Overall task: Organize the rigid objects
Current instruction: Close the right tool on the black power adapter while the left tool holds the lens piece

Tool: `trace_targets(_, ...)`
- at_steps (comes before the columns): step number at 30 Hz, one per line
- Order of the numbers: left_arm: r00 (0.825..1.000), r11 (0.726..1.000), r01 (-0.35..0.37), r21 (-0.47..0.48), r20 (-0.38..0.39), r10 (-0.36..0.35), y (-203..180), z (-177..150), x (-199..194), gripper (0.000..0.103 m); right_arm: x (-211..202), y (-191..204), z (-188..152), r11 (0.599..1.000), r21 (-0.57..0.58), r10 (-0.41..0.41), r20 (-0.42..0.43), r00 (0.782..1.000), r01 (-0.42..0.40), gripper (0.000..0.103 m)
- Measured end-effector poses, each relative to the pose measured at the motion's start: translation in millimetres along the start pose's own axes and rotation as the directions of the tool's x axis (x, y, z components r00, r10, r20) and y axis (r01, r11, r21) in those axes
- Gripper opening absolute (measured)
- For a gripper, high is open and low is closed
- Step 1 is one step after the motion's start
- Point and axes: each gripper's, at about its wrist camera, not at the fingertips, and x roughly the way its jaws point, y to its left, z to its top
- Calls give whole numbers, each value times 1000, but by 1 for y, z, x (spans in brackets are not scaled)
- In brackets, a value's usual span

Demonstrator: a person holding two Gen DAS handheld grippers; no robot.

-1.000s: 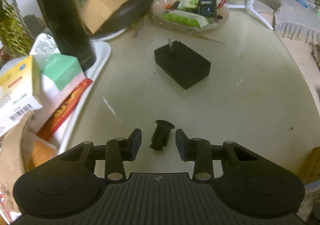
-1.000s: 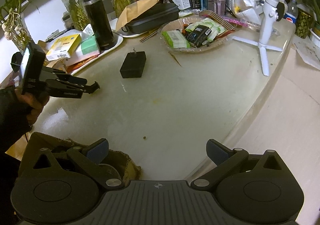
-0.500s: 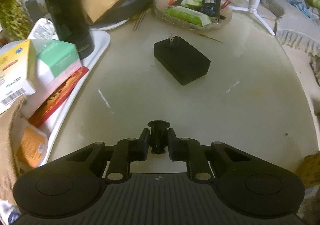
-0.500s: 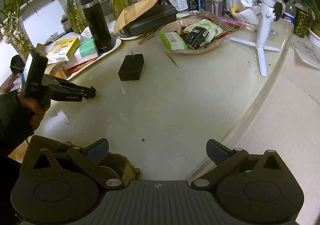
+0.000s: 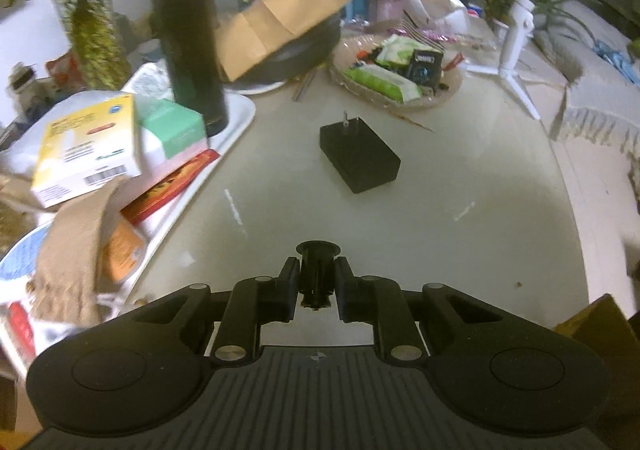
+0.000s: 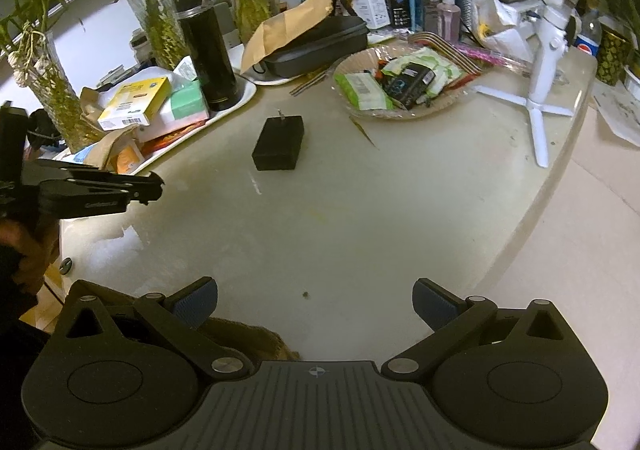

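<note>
My left gripper (image 5: 317, 273) is shut on a small black flanged plug-shaped part (image 5: 317, 255) and holds it above the pale tabletop (image 5: 460, 242). In the right wrist view the left gripper (image 6: 154, 188) shows at the left, raised off the table. A black power adapter (image 5: 359, 159) with metal prongs lies ahead of it in the middle of the table; it also shows in the right wrist view (image 6: 279, 143). My right gripper (image 6: 315, 304) is open and empty near the table's front edge.
A white tray (image 5: 239, 118) at the left holds boxes and a black flask (image 5: 187, 38). A shallow dish (image 5: 400, 74) of packets stands beyond the adapter. A white tripod (image 6: 540, 90) stands at the right. A brown bag (image 6: 248, 338) lies under my right gripper.
My left gripper closed on the small black part lying on the table and lifted it. The right gripper has stayed open and almost still.
</note>
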Motion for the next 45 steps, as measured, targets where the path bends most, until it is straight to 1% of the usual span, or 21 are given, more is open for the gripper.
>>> trace_targets(3, 1000, 999, -27, -28, -12, 27, -3, -5, -10, 19, 3, 6, 5, 1000, -21, 1, 1, 1000, -1, 103)
trace_targets(4, 1000, 999, -30, -39, -5, 30, -4, -8, -14, 19, 4, 8, 6, 1000, -28, 2, 2, 1000, -2, 103)
trace_targets(10, 999, 993, -24, -119, 23, 26, -7, -23, -33, 19, 10, 17, 13, 998, -66, 2, 10, 1000, -1, 103)
trace_targets(18, 998, 988, -13, -157, 53, 22, -9, -39, -43, 19, 25, 26, 28, 994, -113, -3, 26, 1000, 6, 103)
trace_targets(23, 996, 983, -12, -183, 87, 28, -4, -41, -47, 19, 42, 32, 39, 990, -142, 0, 25, 1000, 4, 103)
trace_targets(25, 995, 982, 2, -188, 98, 17, -3, -42, -47, 19, 51, 34, 43, 989, -151, 0, 19, 1000, 3, 103)
trace_targets(28, 993, 976, 55, -210, 112, -32, 1, -43, -46, 19, 63, 37, 48, 988, -157, 10, 12, 1000, -8, 103)
trace_targets(30, 992, 972, 75, -224, 118, -49, 3, -44, -46, 19, 72, 39, 53, 987, -163, 14, 8, 1000, -13, 103)
trace_targets(37, 990, 971, 84, -224, 132, -55, 6, -44, -46, 19, 102, 48, 75, 983, -184, 20, -1, 1000, -20, 103)
trace_targets(41, 984, 975, 105, -196, 164, -73, 3, -41, -49, 19, 120, 52, 88, 983, -184, 22, -9, 1000, -23, 103)
trace_targets(45, 985, 979, 99, -176, 159, -71, 0, -41, -48, 19, 140, 59, 97, 980, -195, 36, -21, 999, -39, 102)
